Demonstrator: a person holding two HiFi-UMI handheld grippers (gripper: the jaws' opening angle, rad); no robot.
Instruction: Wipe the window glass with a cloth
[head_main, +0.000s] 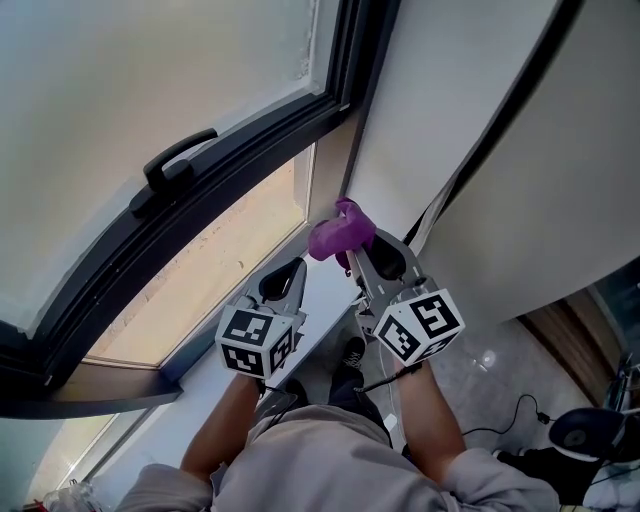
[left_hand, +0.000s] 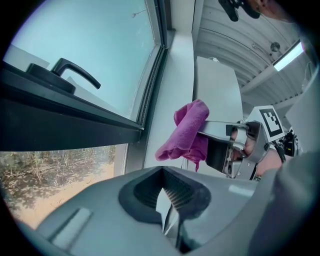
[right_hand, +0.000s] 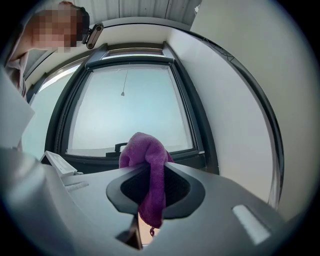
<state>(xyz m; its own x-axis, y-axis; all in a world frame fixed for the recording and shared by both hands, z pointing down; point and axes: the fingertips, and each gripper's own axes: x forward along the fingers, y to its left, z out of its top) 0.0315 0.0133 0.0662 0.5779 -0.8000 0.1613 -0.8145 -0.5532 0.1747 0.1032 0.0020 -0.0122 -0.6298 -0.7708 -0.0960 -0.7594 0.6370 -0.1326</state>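
Observation:
A purple cloth (head_main: 340, 232) hangs bunched from my right gripper (head_main: 353, 256), which is shut on it just below the window's right corner. In the right gripper view the cloth (right_hand: 146, 152) drapes down between the jaws (right_hand: 150, 192), with the large upper window glass (right_hand: 130, 105) ahead. The glass (head_main: 150, 80) sits in a dark frame with a black handle (head_main: 178, 160). My left gripper (head_main: 284, 284) is held beside the right one, lower and to its left, shut with nothing in it. From the left gripper view (left_hand: 170, 212) the cloth (left_hand: 187, 129) shows to the right.
A lower pane (head_main: 220, 260) looks out on sandy ground. A white sill (head_main: 305, 310) runs under the frame. A white wall (head_main: 450, 120) with a dark strip closes the right side. Cables and a dark object (head_main: 580, 435) lie on the floor at lower right.

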